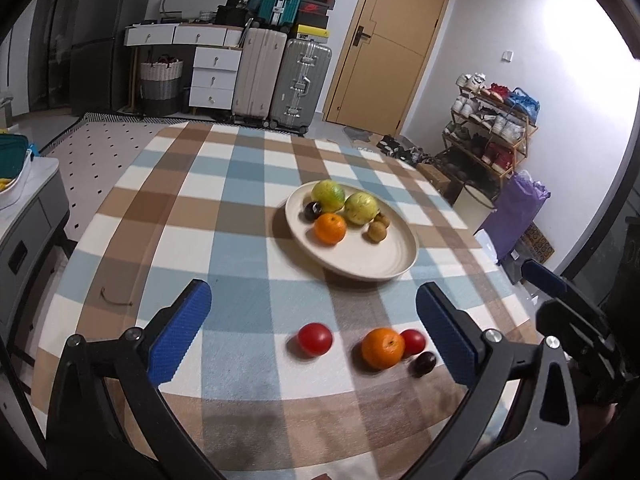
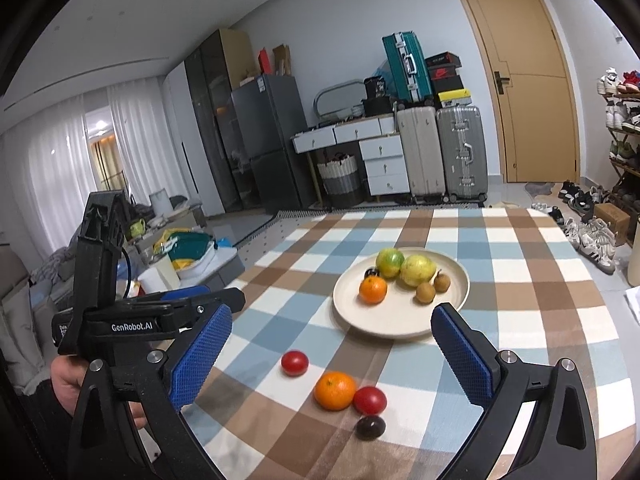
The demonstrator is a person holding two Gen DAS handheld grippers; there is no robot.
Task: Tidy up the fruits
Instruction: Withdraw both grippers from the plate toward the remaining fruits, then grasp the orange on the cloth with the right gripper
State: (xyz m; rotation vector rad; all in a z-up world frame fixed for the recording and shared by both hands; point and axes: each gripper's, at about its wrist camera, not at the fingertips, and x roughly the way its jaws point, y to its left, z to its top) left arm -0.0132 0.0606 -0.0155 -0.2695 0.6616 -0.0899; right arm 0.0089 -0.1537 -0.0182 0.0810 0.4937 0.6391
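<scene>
A cream plate on the checked tablecloth holds two green-yellow fruits, an orange, a dark plum and two small brown fruits. Nearer me on the cloth lie a red tomato, a second orange, another tomato and a dark plum. My left gripper is open and empty above the loose fruits. My right gripper is open and empty above them too.
The table's far edge drops to the floor, with suitcases, drawers and a door beyond. A shoe rack stands to the right. A low grey cabinet stands to the left of the table.
</scene>
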